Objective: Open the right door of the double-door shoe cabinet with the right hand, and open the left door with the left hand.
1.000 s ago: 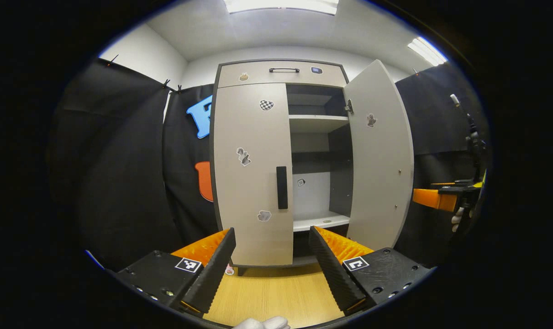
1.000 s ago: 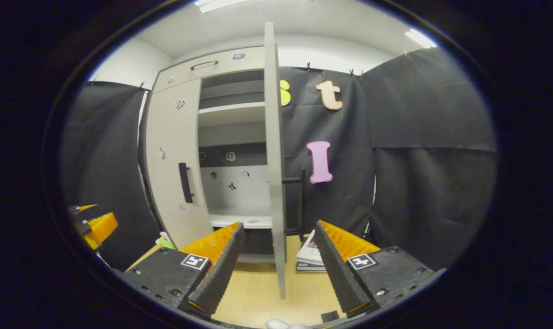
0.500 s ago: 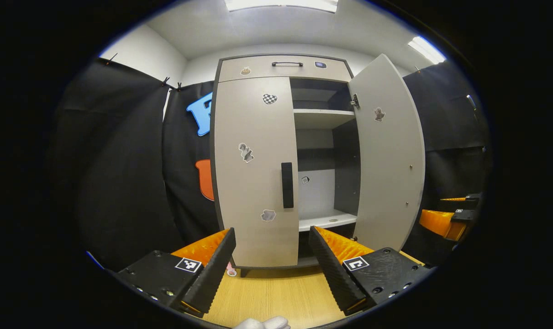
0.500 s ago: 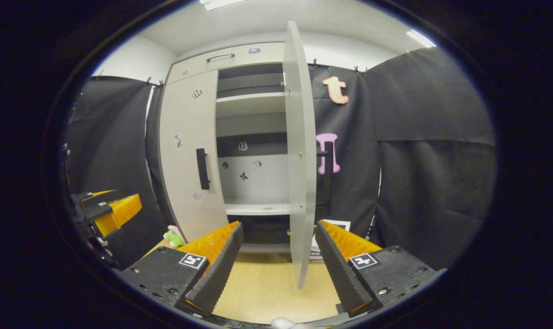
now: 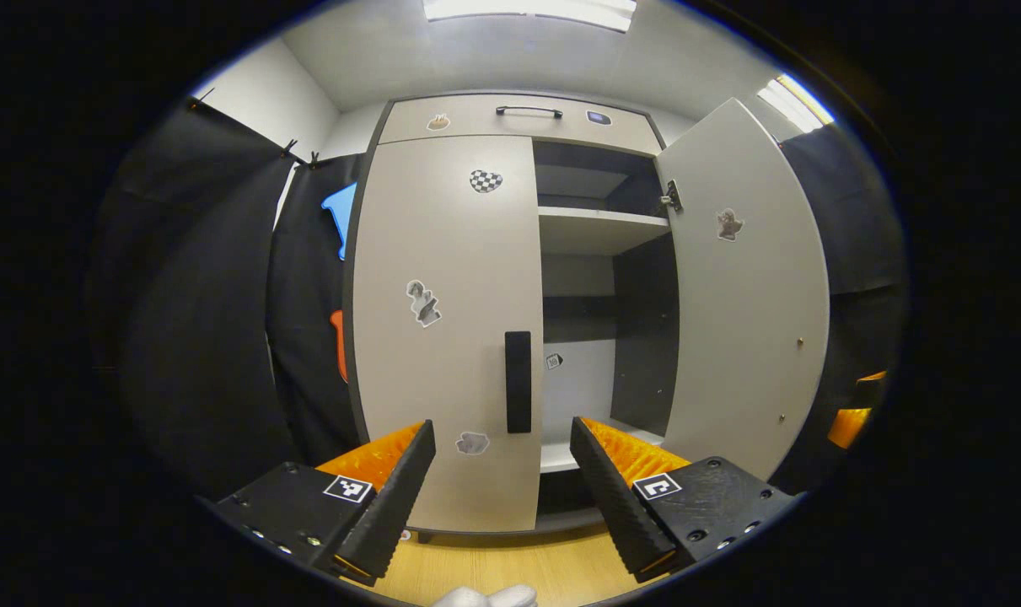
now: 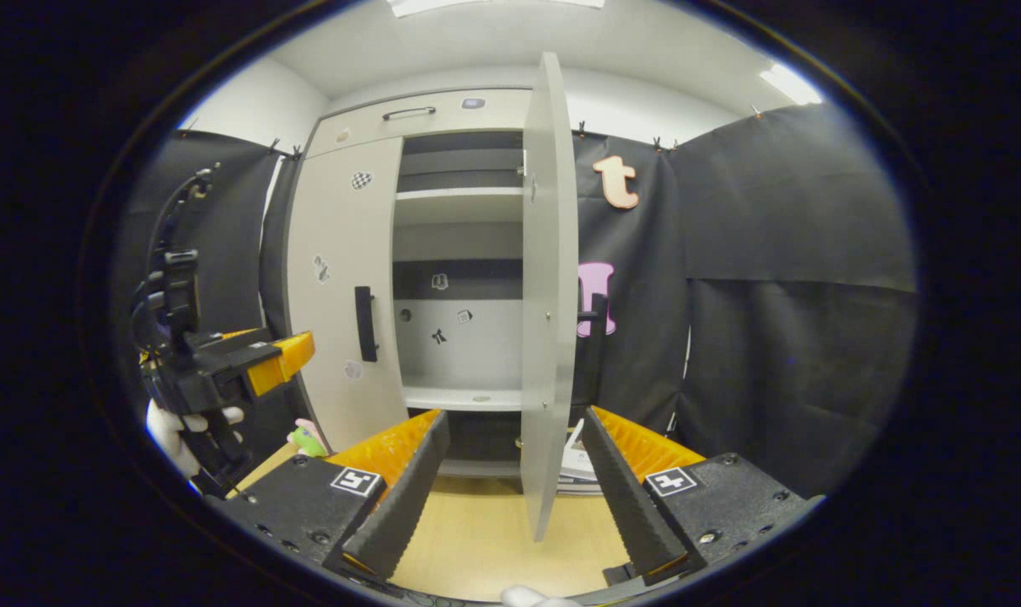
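Grey left door (image 5: pixel 443 329) shut, its handle (image 5: pixel 518 381) straight ahead between the wide-open, empty left gripper (image 5: pixel 502 480) fingers. Right gripper (image 6: pixel 514 489) gaping, empty, right door (image 6: pixel 549 287) swung open edge-on ahead; right gripper view shows a gloved hand (image 6: pixel 177 426).

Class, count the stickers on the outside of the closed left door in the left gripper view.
3: a checkered sticker near the top, a grey sticker at mid-height, and a pale sticker low down, left of the handle. The left gripper's fingers may hide others lower down.
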Demonstrator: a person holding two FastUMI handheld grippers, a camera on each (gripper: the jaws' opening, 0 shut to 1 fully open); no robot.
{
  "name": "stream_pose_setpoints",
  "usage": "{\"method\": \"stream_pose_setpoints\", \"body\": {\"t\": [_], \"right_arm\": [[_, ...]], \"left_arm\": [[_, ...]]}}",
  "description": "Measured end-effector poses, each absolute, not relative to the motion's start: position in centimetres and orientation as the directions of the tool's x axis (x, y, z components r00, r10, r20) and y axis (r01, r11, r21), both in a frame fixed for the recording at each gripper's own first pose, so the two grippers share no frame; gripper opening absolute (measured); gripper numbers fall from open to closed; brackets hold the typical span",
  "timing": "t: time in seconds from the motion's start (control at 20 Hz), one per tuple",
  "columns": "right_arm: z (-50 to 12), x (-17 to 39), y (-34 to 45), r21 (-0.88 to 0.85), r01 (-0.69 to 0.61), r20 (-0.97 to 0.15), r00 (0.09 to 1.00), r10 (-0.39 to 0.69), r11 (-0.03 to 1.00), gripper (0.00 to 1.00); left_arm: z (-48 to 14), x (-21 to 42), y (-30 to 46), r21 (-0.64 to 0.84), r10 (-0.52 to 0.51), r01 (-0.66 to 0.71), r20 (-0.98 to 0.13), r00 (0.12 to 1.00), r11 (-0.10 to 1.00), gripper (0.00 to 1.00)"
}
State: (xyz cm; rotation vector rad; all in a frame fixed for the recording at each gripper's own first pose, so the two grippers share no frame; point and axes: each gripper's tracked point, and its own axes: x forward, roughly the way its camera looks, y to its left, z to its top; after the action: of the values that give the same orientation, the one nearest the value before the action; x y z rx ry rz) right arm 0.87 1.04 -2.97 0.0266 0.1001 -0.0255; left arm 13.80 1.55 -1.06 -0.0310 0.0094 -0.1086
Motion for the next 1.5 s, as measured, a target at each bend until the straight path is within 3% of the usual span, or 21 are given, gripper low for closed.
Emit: {"method": "stream_pose_setpoints", "body": {"t": [0.4,0.75,0.95,1.0,1.05,1.1,1.15,1.35,1.5], "right_arm": [[-2.7,1.7,-0.6,-0.001,0.089,-0.116,0.989,-0.089,0.996,0.97],[-2.8,2.6,-2.3,-0.019,0.139,-0.137,0.981,-0.14,0.99,0.97],[-2.9,3.3,-2.0,-0.012,0.131,-0.143,0.981,-0.131,0.991,0.99],[-2.9,3.4,-1.8,-0.013,0.124,-0.145,0.981,-0.125,0.992,0.99],[-2.9,3.5,-1.7,-0.016,0.116,-0.147,0.982,-0.117,0.993,0.99],[-2.9,3.6,-1.4,-0.018,0.11,-0.147,0.983,-0.111,0.994,0.99],[-2.8,3.7,-1.4,-0.017,0.105,-0.146,0.983,-0.106,0.994,0.99],[-2.8,3.7,-1.1,-0.001,0.097,-0.143,0.985,-0.096,0.995,0.99],[-2.9,3.4,-1.0,0.007,0.094,-0.145,0.985,-0.092,0.996,0.99]], "left_arm": [[-3.0,23.6,-0.8,-0.053,-0.115,0.113,-0.025,0.993,0.992,0.96],[-4.4,28.3,-0.6,-0.061,-0.093,0.091,-0.043,0.995,0.994,0.96],[-4.6,29.4,-0.3,-0.045,-0.084,0.082,-0.047,0.995,0.996,0.78],[-4.3,29.5,-0.3,-0.048,-0.084,0.083,-0.033,0.996,0.995,0.68],[-4.3,29.7,-0.3,-0.041,-0.075,0.074,-0.039,0.996,0.996,0.51],[-4.4,29.6,-0.4,-0.037,-0.079,0.078,-0.042,0.996,0.996,0.57],[-4.4,29.7,-0.6,-0.035,-0.088,0.086,-0.039,0.995,0.996,0.57],[-4.4,29.7,-1.1,-0.021,-0.091,0.09,-0.044,0.995,0.996,0.3],[-4.5,29.6,-1.0,-0.056,-0.087,0.083,-0.065,0.994,0.995,0.17]]}}
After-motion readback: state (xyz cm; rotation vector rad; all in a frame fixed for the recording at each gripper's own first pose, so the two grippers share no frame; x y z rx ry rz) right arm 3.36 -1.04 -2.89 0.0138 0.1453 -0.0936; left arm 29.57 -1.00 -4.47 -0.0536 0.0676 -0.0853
